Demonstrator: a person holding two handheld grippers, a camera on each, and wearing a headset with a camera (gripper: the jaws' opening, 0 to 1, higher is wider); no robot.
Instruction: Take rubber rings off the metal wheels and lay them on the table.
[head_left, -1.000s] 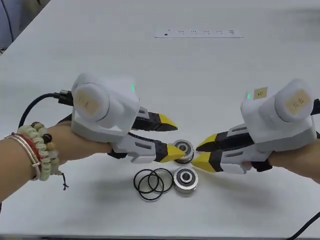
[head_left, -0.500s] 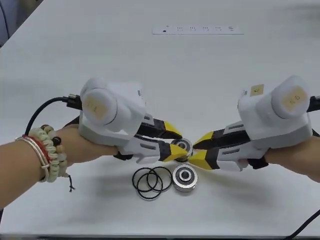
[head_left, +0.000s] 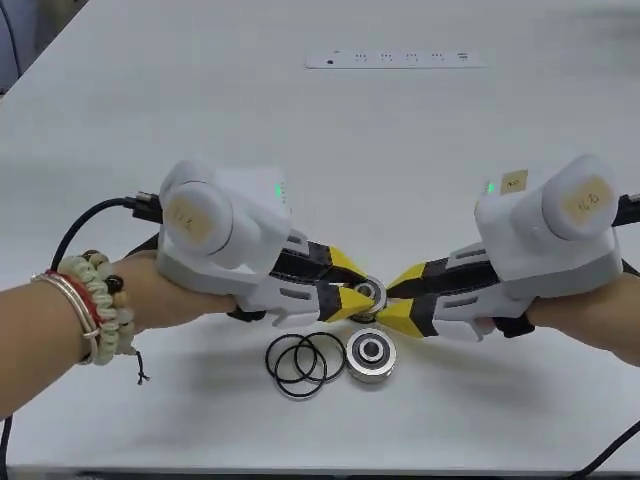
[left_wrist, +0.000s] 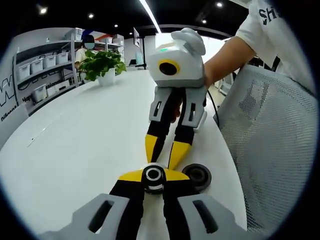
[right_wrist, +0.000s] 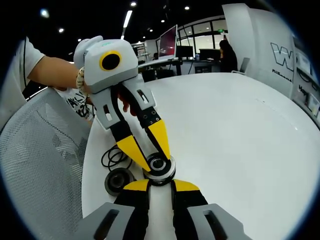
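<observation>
A metal wheel is held just above the white table between the yellow tips of my left gripper, which is shut on it. The left gripper view has that wheel between its own jaws. My right gripper comes in from the right, jaws a narrow gap apart, tips at the wheel's edge. A second wheel lies flat on the table below them. Beside it lie loose black rubber rings, overlapping.
A white power strip lies at the far side of the table. A black cable trails from the left gripper. The table's front edge is close below the rings. A grey mesh chair stands behind the person.
My left gripper has closed from wide open onto the wheel. Both grippers have drawn together, and the right tips now meet the wheel's edge.
</observation>
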